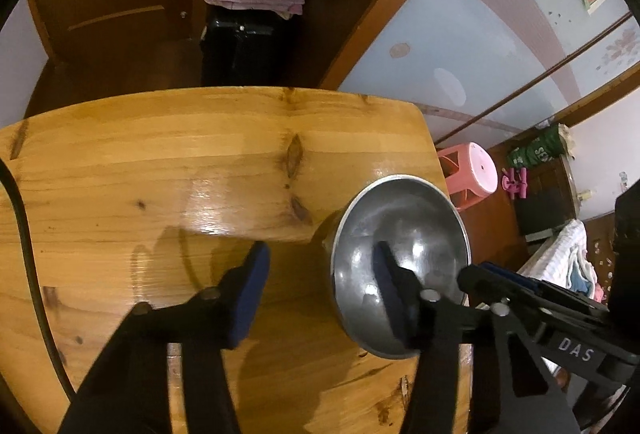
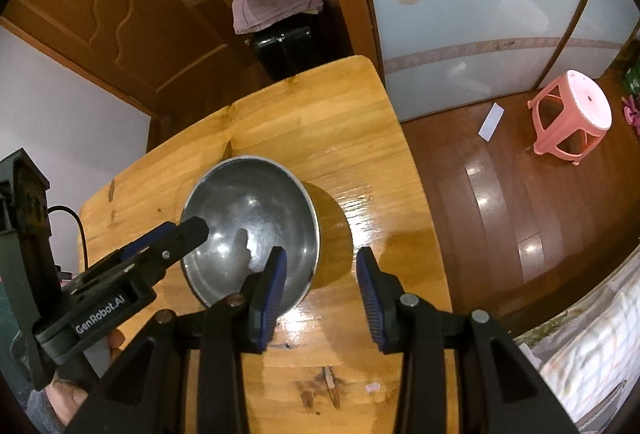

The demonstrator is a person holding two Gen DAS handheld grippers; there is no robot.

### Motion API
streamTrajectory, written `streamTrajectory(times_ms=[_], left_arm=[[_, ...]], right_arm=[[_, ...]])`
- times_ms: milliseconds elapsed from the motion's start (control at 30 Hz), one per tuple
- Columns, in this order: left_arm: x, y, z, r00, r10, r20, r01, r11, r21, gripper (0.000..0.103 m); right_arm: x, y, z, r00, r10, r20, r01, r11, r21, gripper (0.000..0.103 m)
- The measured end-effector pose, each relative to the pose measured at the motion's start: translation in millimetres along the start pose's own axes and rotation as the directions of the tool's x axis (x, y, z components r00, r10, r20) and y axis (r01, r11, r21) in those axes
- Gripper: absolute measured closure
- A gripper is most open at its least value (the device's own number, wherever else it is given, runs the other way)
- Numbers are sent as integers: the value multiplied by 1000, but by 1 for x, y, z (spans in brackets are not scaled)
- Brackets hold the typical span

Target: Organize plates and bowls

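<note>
A single steel bowl (image 1: 400,234) (image 2: 248,210) stands upright and empty on the wooden table (image 1: 160,162) (image 2: 320,114), near its right edge. My left gripper (image 1: 320,250) is open and straddles the bowl's left rim, one blue-padded finger inside, the other over bare wood. Neither pad touches the metal. My right gripper (image 2: 322,252) is open too and straddles the opposite rim, its left finger over the bowl's inside and its right finger outside. Each wrist view shows the other gripper's finger (image 1: 480,278) (image 2: 188,230) at the far rim.
The table's right edge drops to a glossy wood floor with a pink plastic stool (image 2: 572,114) (image 1: 472,170) and a white slip of paper (image 2: 491,122). A black cable (image 1: 24,234) runs along the table's left side. A bed (image 2: 580,354) lies at the right.
</note>
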State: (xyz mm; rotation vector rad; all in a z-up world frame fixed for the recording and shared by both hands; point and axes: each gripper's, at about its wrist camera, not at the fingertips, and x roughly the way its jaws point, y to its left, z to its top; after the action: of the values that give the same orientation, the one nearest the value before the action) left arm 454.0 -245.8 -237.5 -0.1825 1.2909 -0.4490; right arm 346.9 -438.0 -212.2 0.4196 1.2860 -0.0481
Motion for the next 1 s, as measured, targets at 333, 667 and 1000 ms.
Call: streamTrajectory(times_ms=[333,667,1000], left_arm=[[0,-2,-3,999,-24,-24,24,1000,10,96],[-37,-24,-23,999,-15,-49,19,997,74,98],[-122,-41,-76,999,6,-38,-2,996,90,97]], right_arm=[[17,3,2,999,-2,-51,3,1000,7,95],[-11,-2,-15,999,13,-51,-10,999,48,97],[-76,17,-69,999,29,-26,-29,999,14,97]])
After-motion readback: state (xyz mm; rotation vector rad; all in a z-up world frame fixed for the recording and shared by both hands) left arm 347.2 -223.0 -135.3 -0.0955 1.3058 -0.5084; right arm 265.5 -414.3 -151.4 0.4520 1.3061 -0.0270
